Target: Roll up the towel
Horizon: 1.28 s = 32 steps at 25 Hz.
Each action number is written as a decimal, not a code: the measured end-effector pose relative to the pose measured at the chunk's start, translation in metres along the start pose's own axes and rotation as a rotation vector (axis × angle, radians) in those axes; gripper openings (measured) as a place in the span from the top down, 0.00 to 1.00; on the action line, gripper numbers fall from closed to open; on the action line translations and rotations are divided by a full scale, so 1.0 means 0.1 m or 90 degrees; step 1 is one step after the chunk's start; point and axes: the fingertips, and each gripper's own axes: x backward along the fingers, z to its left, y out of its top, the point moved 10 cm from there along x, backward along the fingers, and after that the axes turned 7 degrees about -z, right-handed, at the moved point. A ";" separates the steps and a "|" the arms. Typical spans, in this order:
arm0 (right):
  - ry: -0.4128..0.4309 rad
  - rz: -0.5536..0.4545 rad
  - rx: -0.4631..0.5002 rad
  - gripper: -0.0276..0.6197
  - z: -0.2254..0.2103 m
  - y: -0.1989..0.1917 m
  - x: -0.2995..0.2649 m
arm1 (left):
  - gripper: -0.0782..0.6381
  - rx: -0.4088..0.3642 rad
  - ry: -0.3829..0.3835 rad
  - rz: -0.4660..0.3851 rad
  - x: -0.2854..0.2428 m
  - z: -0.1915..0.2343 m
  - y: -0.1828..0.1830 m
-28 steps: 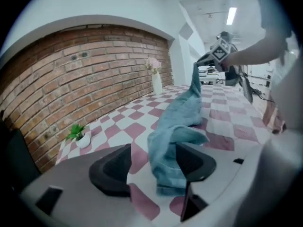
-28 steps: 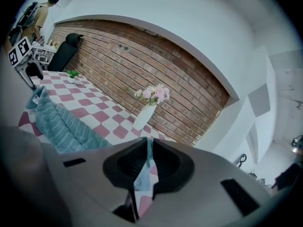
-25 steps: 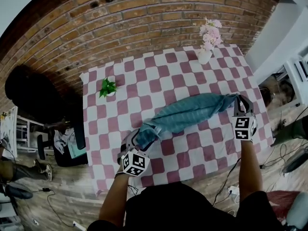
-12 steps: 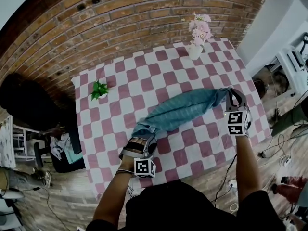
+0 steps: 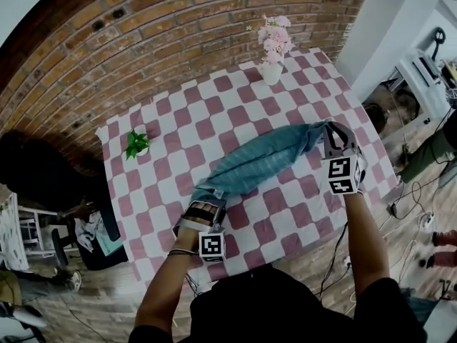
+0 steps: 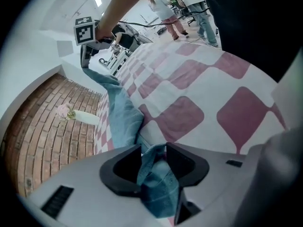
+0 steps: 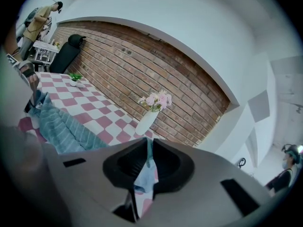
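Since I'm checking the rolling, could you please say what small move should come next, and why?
Probably roll the left tool to wind a turn: its jaws have just been closing on the towel, bunched between them, while the right tool pinches the far end.

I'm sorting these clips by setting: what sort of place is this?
Probably a home-style set staged inside an office or lab. A white vase of pink flowers stands on a pink-and-white checked tablecloth, there is a red brick wall behind, and a black office chair sits beside the table.
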 end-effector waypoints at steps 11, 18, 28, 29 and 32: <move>0.002 -0.010 0.002 0.90 0.00 0.00 0.11 | 0.66 -0.116 -0.045 0.022 -0.07 -0.02 0.05; -0.005 -0.018 0.001 0.90 -0.07 -0.02 0.15 | 0.87 -0.142 -0.036 0.021 -0.06 0.01 0.08; -0.033 -0.001 -0.003 0.90 -0.27 -0.11 0.25 | 0.88 0.184 0.145 -0.052 0.62 0.51 -0.17; -0.037 0.004 -0.003 0.90 -0.29 -0.11 0.27 | 0.88 0.226 0.171 -0.063 0.71 0.58 -0.23; -0.044 0.011 -0.004 0.90 -0.32 -0.13 0.31 | 0.88 0.365 0.250 -0.108 1.00 0.78 -0.41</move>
